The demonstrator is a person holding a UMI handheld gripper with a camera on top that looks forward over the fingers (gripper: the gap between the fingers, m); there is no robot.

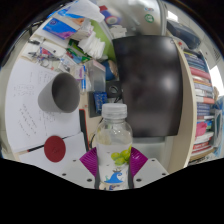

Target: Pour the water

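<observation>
- From the gripper view, the tool (115,165) has a clear plastic bottle (115,145) between its two fingers, the purple pads (91,160) pressed against either side of it.
- The bottle stands upright with a white cap on top and a green and blue label low on its body.
- Beyond the fingers and off to one side, a grey cup (60,94) sits on the pale worktop (30,120), well apart from the bottle.
- A round red lid (54,149), or perhaps a coaster, lies nearer the fingers.
- Papers and books (70,30) are heaped behind the cup, beside a dark monitor (150,85).
</observation>
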